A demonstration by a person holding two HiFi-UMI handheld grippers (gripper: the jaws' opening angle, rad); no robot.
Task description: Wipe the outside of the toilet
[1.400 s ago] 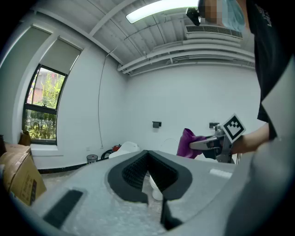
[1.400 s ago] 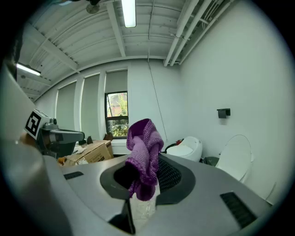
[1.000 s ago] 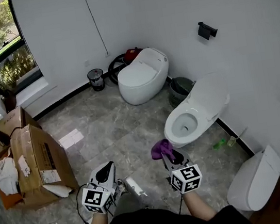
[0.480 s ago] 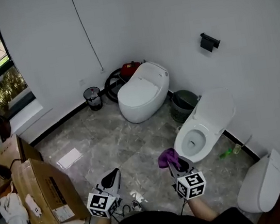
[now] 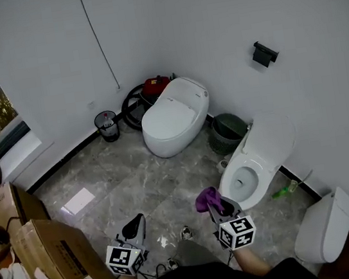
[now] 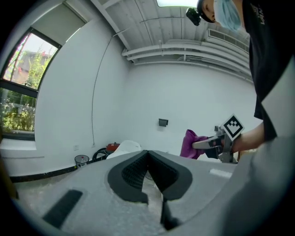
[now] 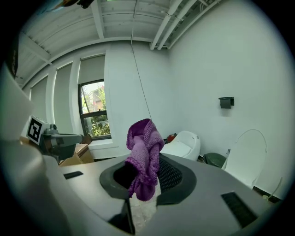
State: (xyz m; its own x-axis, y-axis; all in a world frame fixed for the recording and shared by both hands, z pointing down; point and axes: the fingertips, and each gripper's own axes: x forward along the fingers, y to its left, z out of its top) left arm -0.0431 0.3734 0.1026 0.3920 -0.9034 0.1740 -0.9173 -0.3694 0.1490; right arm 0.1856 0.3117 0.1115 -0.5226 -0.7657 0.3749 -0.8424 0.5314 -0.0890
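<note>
An open-lid white toilet [image 5: 253, 177] stands by the right wall; its raised lid [image 7: 246, 156] shows in the right gripper view. A closed white toilet [image 5: 172, 116] sits farther back, and a third one [image 5: 323, 229] at the lower right. My right gripper [image 5: 216, 206] is just left of the open bowl's front and is shut on a bunched purple cloth [image 5: 206, 198], which sticks up between the pads [image 7: 144, 152]. My left gripper [image 5: 136, 226] hangs over the floor to the left, shut with nothing in it [image 6: 148, 159]. From it I see the cloth [image 6: 189, 144].
A green bin [image 5: 226, 132] stands between the two toilets. A small trash can [image 5: 107, 125] and a red device with hose [image 5: 151, 87] line the back wall. Cardboard boxes [image 5: 53, 264] fill the lower left. A green bottle [image 5: 284, 189] lies by the right wall.
The view has moved forward and right, nearer the open toilet. Both grippers kept their pose ahead of me, the right one still holding the cloth.
</note>
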